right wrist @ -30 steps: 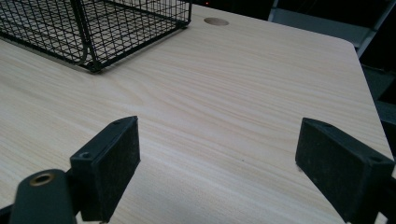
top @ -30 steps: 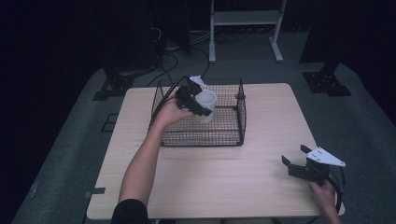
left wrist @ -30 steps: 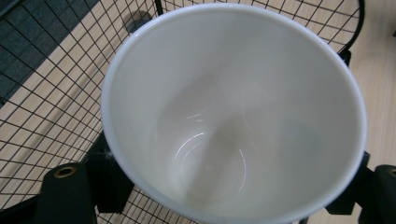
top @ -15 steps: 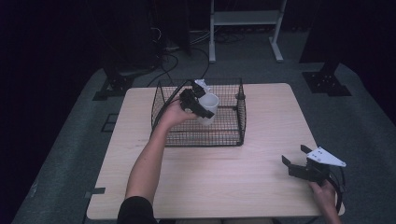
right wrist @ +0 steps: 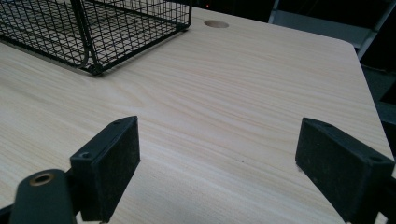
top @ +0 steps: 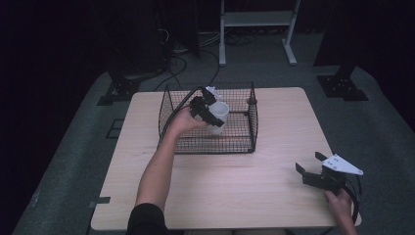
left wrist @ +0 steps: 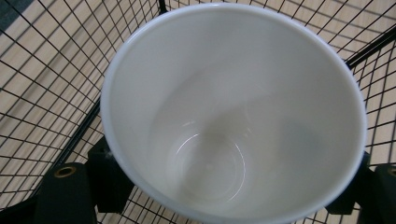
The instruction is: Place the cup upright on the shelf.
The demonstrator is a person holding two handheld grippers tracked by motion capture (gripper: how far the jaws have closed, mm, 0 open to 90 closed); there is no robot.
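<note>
Cup, clamped in our left gripper, has sunk lower inside the basket; release seems near. Right gripper idles, jaws spread.

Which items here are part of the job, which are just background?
In play:
- white cup, held in the left gripper
- black wire basket around it
- wooden table

Idle or background:
- right gripper, open over bare table
- white shelf frame, floor cables

White cup (empty, tilted) clamped in left gripper inside black wire basket.
</note>
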